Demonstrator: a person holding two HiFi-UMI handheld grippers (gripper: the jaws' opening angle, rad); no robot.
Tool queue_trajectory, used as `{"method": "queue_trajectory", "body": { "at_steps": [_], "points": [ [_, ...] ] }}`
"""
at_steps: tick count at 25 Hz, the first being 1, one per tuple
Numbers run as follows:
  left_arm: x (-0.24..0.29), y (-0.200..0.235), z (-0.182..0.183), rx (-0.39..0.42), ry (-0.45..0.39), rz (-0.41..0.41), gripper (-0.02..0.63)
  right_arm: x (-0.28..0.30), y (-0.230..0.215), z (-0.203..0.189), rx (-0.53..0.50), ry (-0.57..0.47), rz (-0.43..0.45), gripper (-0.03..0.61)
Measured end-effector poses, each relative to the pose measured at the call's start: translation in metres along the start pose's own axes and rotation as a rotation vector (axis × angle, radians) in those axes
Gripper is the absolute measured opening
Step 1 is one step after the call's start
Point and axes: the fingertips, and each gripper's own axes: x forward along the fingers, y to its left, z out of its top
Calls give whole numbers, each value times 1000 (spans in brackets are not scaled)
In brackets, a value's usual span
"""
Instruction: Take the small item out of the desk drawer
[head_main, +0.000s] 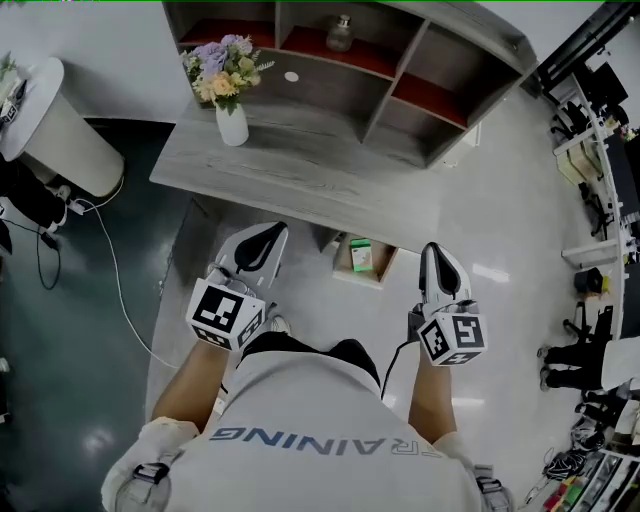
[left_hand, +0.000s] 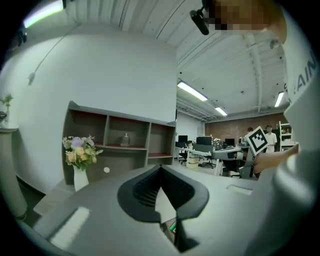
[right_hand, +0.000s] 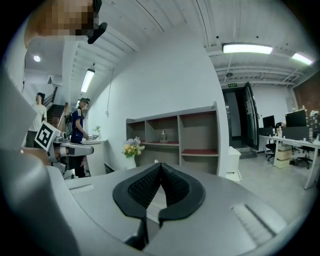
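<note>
Under the grey desk (head_main: 290, 170) a shallow drawer (head_main: 387, 266) stands pulled out, and a small green item (head_main: 360, 256) lies inside it. My left gripper (head_main: 268, 233) hovers left of the drawer, near the desk's front edge, shut with nothing between its jaws. My right gripper (head_main: 436, 252) is just right of the drawer, also shut and empty. In the left gripper view the closed jaws (left_hand: 160, 169) point at the desk, and a sliver of the green item (left_hand: 173, 228) shows below them. The right gripper view shows its closed jaws (right_hand: 160, 167) facing the shelf unit.
A white vase of flowers (head_main: 229, 100) stands on the desk's left part. A hutch of open shelves (head_main: 400, 70) holds a small glass bottle (head_main: 340, 33). A white round stand (head_main: 55, 120) and a cable (head_main: 110, 260) are on the floor to the left.
</note>
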Motion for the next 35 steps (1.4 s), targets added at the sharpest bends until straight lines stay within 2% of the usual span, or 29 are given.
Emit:
{"method": "queue_trajectory", "body": {
  "at_steps": [6, 12, 15, 17, 20, 25, 29, 35],
  "points": [
    [36, -40, -34, -10, 81, -83, 3, -26, -31, -21, -25, 8, -33, 14],
    [47, -103, -51, 11, 133, -91, 3, -67, -83, -70, 37, 49, -57, 15],
    [50, -129, -67, -12, 171, -86, 3, -83, -103, -92, 58, 64, -66, 15],
    [52, -142, -77, -12, 194, -112, 3, -92, -111, -107, 93, 82, -85, 15],
    [62, -146, -81, -2, 203, -148, 3, -99, -114, -115, 90, 105, -110, 15],
    [78, -132, -71, 8, 184, -176, 3, -95, -109, -107, 72, 92, -150, 20],
    [80, -120, -68, 20, 183, -190, 3, -87, -98, -106, 61, 107, -158, 113],
    [79, -117, -61, 20, 170, -210, 3, -81, -88, -116, 55, 178, -157, 342]
  ]
}}
